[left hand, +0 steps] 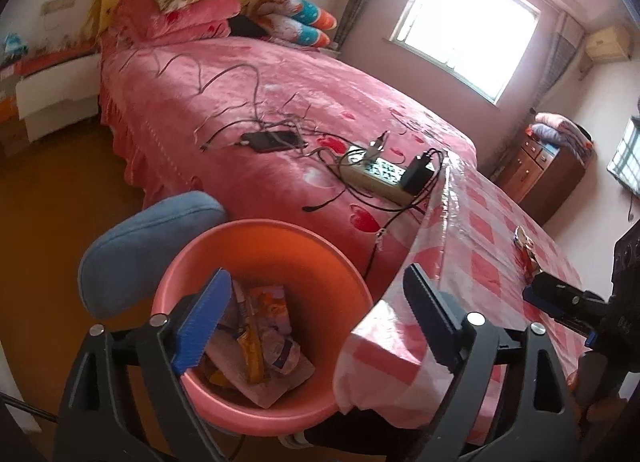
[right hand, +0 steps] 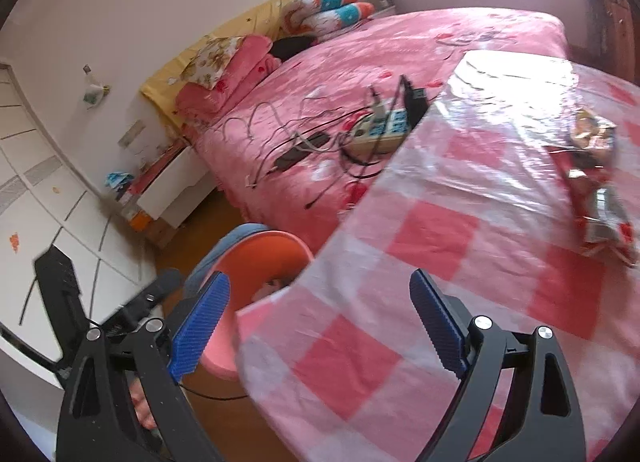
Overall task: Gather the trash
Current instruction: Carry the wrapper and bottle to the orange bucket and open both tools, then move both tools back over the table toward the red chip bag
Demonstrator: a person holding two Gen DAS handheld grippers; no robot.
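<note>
Ribbed blue claw (left hand: pixel 316 314) pads, spread.

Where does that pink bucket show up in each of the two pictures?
Left wrist view: the pink bucket sits bottom centre, wrappers inside.
Right wrist view: the bucket is lower left of centre, partly hidden behind the checked tablecloth.
Shared landmark: the power strip on the bed.
</note>
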